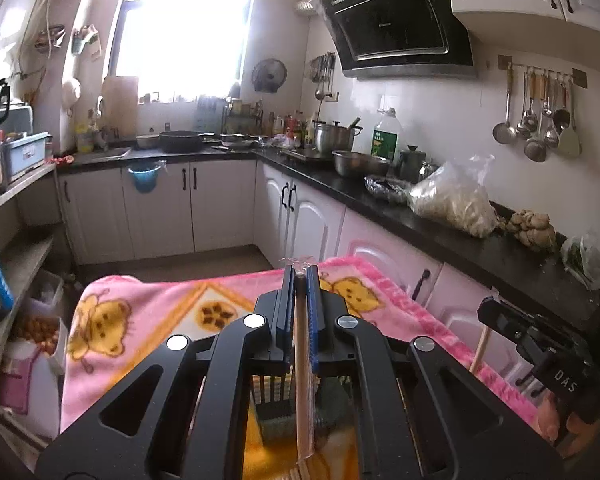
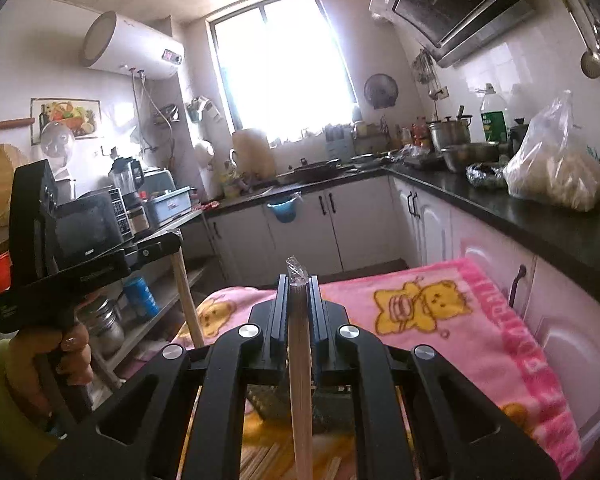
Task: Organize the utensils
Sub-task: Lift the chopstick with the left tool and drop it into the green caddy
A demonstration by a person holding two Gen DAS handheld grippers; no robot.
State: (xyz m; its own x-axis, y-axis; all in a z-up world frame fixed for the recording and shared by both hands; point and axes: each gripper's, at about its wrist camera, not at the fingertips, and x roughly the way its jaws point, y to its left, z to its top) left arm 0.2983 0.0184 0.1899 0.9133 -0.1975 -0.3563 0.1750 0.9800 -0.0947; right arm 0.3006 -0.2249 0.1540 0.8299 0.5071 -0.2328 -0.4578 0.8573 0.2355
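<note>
In the left wrist view my left gripper [image 1: 300,280] is shut on a plastic-wrapped pair of wooden chopsticks [image 1: 302,380] that hangs down over a black mesh utensil holder [image 1: 274,406]. The holder stands on a pink cartoon-bear blanket [image 1: 160,312]. My right gripper [image 2: 299,282] is likewise shut on wrapped chopsticks [image 2: 300,380], with the mesh holder [image 2: 266,404] below it. Each view catches the other gripper at its side: the right gripper [image 1: 488,310] with its stick [image 1: 480,354], and the left gripper [image 2: 174,242] with its stick [image 2: 188,300], held by a hand [image 2: 60,354].
Loose wooden chopsticks [image 2: 260,462] lie on the blanket near the bottom edge. A black counter [image 1: 480,240] along the right carries pots, a steel bowl [image 1: 360,162] and a filled plastic bag [image 1: 456,204]. Ladles hang on the wall [image 1: 540,120]. Shelves with appliances stand at the left [image 2: 100,224].
</note>
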